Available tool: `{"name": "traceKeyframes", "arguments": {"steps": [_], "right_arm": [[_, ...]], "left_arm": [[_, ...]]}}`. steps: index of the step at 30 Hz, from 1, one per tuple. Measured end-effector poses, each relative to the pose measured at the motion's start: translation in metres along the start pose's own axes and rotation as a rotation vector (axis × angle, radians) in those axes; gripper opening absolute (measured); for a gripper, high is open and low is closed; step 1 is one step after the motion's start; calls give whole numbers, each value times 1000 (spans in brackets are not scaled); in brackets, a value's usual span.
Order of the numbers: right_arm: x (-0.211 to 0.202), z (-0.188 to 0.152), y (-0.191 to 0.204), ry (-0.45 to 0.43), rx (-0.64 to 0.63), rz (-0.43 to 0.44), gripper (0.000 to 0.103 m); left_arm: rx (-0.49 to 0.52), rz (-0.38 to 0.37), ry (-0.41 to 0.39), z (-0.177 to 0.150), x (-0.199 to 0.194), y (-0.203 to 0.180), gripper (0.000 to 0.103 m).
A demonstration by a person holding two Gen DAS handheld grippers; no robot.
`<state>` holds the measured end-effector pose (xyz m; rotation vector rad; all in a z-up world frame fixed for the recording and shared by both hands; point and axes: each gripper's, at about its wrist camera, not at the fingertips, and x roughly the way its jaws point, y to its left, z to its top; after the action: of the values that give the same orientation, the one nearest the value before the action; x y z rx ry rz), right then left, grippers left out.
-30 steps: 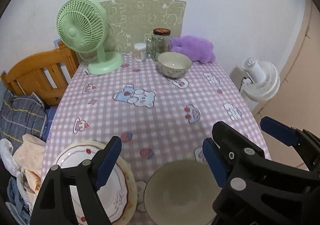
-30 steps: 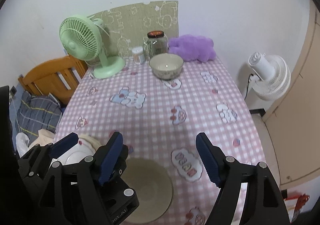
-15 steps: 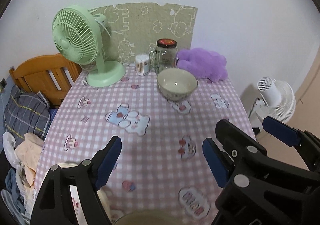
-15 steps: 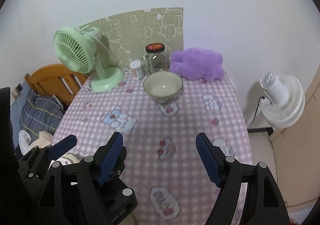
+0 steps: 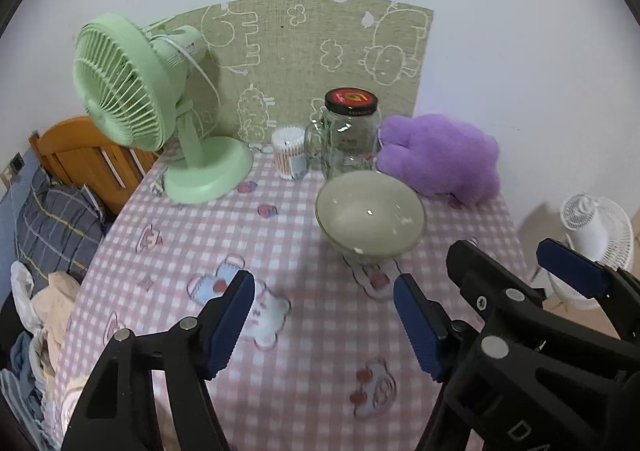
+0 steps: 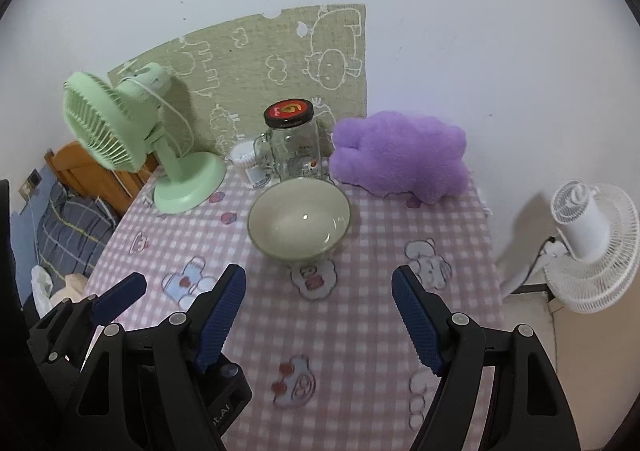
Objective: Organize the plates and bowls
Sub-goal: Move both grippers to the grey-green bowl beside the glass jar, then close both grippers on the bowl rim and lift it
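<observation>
A pale bowl (image 5: 370,215) (image 6: 298,221) stands upright on the pink checked tablecloth (image 5: 304,363), near the table's far end. My left gripper (image 5: 324,315) hovers short of it, a little to its left. Its jaws are closing, with only cloth showing between the blue pads. My right gripper (image 6: 320,299) is open and empty, and the bowl sits just beyond its gap. In the left wrist view the right gripper's fingers (image 5: 568,269) show at the right edge. A sliver of a plate's rim (image 5: 74,391) peeks out at the lower left.
Behind the bowl stand a glass jar with a red lid (image 5: 350,131), a tub of cotton swabs (image 5: 289,153) and a purple plush (image 5: 440,157). A green fan (image 5: 132,91) is at the back left. A white floor fan (image 6: 592,243) stands right of the table, a wooden chair (image 5: 88,155) with clothes left.
Both grippers have moved forward over the table toward the far bowl. The near bowl has slid out of view below and the plate almost has. The left jaws have narrowed.
</observation>
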<state>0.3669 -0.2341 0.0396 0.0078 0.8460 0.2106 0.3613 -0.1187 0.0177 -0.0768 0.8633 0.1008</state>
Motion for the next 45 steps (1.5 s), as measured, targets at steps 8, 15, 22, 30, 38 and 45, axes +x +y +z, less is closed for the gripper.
{"name": "traceKeyframes", "arguments": {"steps": [8, 15, 22, 30, 38, 45], "right_arm": [[48, 34, -8, -6, 18, 9, 78], [89, 52, -13, -7, 42, 1, 74], [130, 53, -20, 41, 63, -1, 60], [159, 49, -24, 72, 68, 1, 46], [183, 48, -25, 97, 71, -6, 32], [194, 49, -29, 119, 68, -21, 26]], "left_arm": [[-5, 35, -1, 33, 43, 0, 74], [-25, 31, 12, 50, 84, -2, 73], [-24, 26, 85, 51, 125, -4, 65], [29, 56, 87, 50, 150, -11, 43], [25, 42, 131, 49, 175, -12, 25], [25, 51, 135, 48, 178, -11, 21]]}}
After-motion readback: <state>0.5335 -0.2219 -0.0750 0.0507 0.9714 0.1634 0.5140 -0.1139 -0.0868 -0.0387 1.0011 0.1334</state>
